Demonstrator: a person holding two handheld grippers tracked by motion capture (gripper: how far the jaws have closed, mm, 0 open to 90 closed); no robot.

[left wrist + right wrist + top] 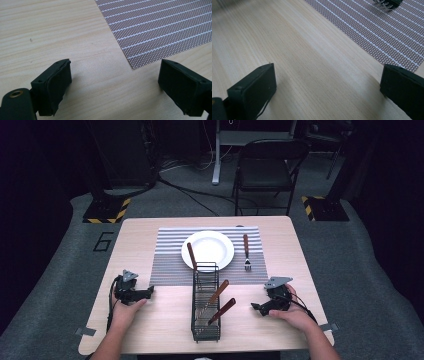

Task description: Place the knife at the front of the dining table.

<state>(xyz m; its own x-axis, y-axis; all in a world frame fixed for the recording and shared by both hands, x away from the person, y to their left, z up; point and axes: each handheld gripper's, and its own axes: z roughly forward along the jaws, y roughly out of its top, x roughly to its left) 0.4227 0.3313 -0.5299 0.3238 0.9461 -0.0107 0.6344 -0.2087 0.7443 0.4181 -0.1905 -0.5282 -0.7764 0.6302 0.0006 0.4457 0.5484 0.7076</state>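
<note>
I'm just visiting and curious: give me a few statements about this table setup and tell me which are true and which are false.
1. A fork lies on the striped placemat to the right of the white plate. True.
2. The left gripper is clamped on a knife. False: its jaws stand open over bare table, holding nothing.
3. Wooden-handled utensils stand in the black wire caddy. True.
4. The right gripper holds the fork. False: its jaws are open and empty.
5. The plate carries food. False: it looks bare.
</note>
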